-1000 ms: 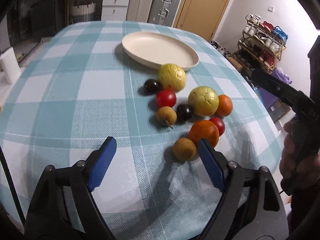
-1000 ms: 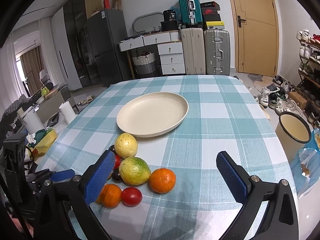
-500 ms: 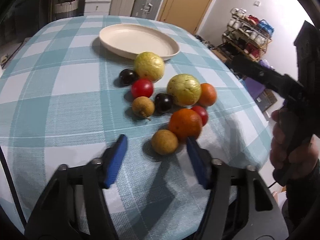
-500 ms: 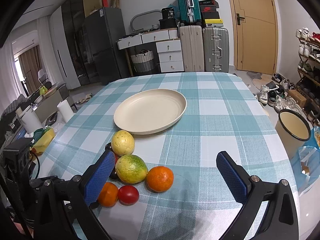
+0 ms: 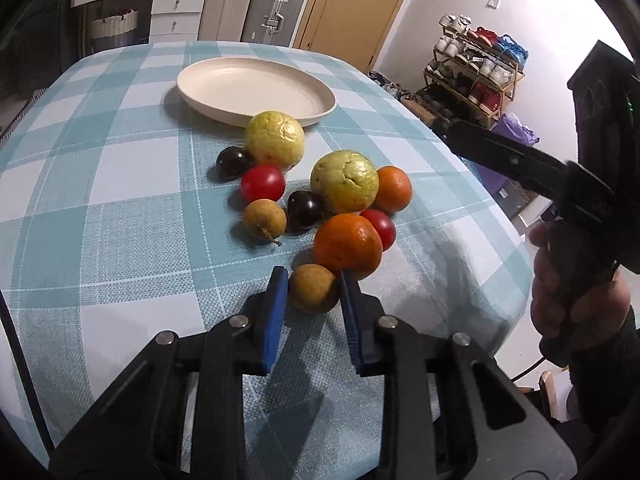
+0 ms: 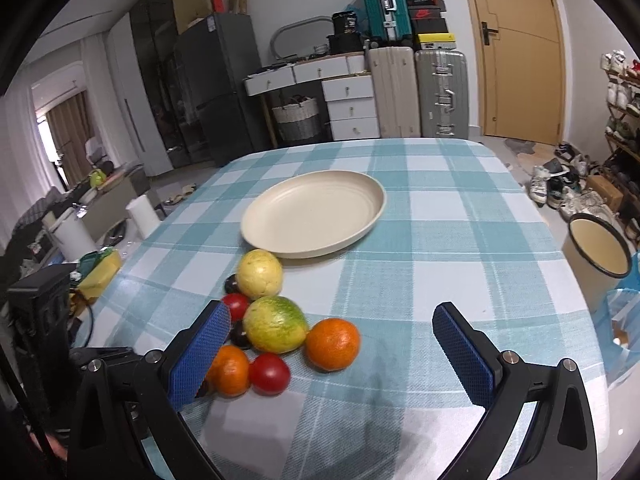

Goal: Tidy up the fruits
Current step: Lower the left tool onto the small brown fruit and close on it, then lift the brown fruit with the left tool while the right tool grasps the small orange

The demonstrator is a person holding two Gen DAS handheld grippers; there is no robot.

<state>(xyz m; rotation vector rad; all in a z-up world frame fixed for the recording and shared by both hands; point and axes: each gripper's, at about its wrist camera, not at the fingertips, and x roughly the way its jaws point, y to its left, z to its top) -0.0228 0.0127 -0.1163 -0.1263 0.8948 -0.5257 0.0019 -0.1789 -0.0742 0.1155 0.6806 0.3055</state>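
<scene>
A pile of fruit lies on the checked tablecloth in front of an empty cream plate [image 5: 256, 90], which also shows in the right wrist view [image 6: 316, 214]. My left gripper [image 5: 313, 285] is shut on a small brown longan [image 5: 312, 288] resting on the cloth, right beside an orange [image 5: 347, 246]. Further back lie another longan [image 5: 264, 219], red tomatoes [image 5: 263, 182], dark plums [image 5: 305, 209], two yellow-green guavas [image 5: 345, 181] and a second orange [image 5: 394, 189]. My right gripper [image 6: 332, 330] is open and empty above the near side of the pile, over an orange [image 6: 333, 344].
The table edge drops off close on the right in the left wrist view, where the right gripper's handle [image 5: 560, 184] and hand hover. A bin [image 6: 598, 250] stands by the table's right side. A paper roll [image 6: 142, 216] and clutter sit off the left edge.
My left gripper moved forward to the nearest longan and its jaws closed onto it. The right gripper stayed open and shifted only slightly.
</scene>
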